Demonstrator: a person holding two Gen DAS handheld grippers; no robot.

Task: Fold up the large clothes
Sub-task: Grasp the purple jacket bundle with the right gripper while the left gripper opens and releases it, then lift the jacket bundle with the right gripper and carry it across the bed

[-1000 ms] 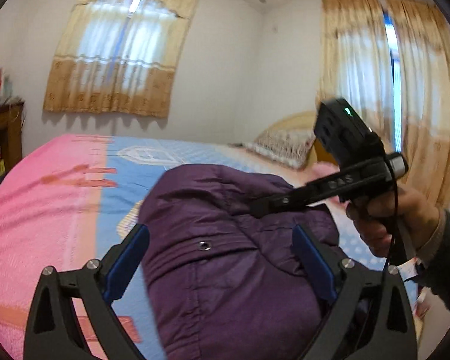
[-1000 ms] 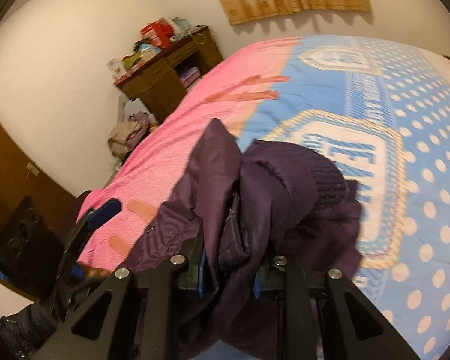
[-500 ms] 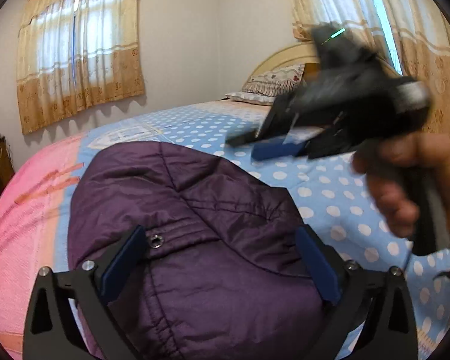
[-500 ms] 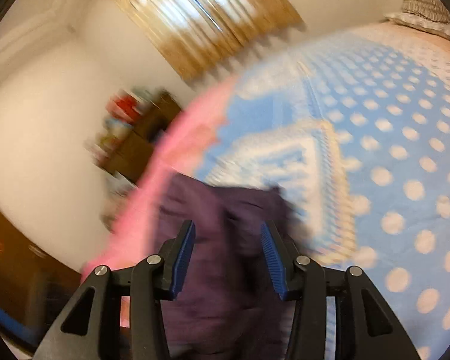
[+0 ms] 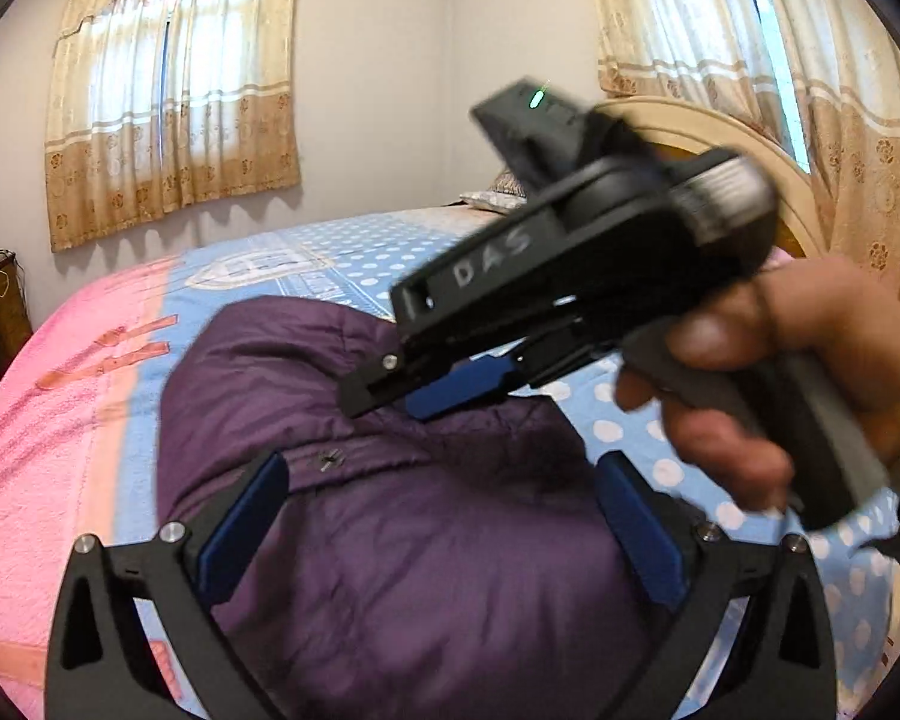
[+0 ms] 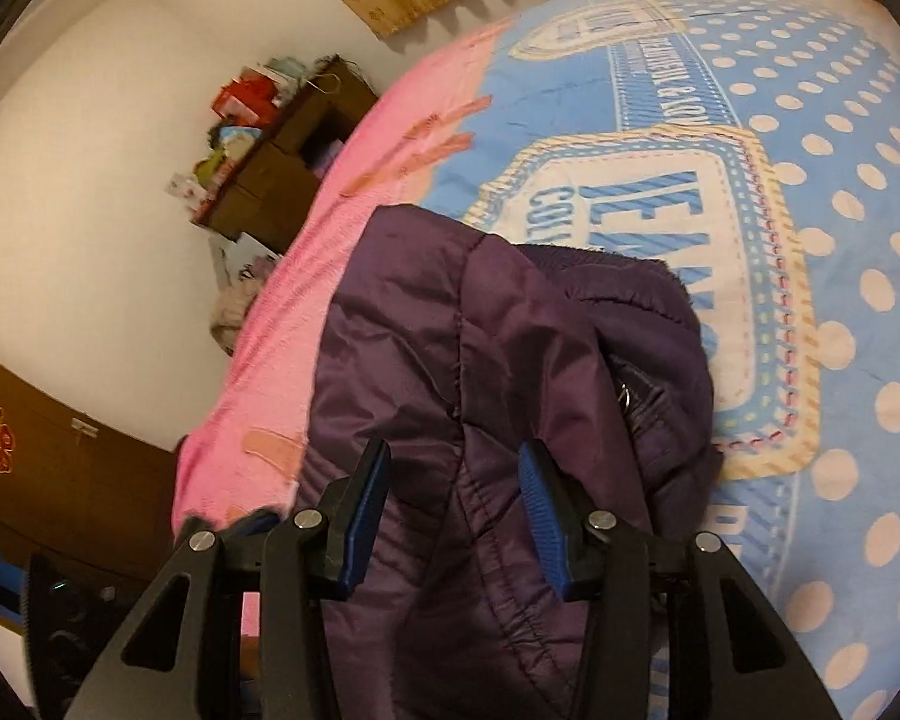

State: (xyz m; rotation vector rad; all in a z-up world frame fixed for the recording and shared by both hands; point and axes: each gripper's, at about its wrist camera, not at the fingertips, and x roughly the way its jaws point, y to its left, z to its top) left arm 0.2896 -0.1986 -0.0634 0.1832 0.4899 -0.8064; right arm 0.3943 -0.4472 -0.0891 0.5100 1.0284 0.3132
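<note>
A purple padded jacket lies bunched in a folded bundle on the bed; it also shows in the right wrist view. My left gripper is open, its blue pads wide apart just above the bundle's near side. My right gripper is open and empty, hovering over the jacket's near part. In the left wrist view the right gripper comes in from the right, held by a hand, its tips just above the jacket's top.
The bed has a pink and blue dotted cover. A dark wooden cabinet with clutter stands by the wall past the bed's far side. A headboard, pillow and curtained windows are behind.
My right gripper let go of the jacket and opened, swung away, then came back over the bundle. The jacket now rests on the bed. The left gripper stayed open.
</note>
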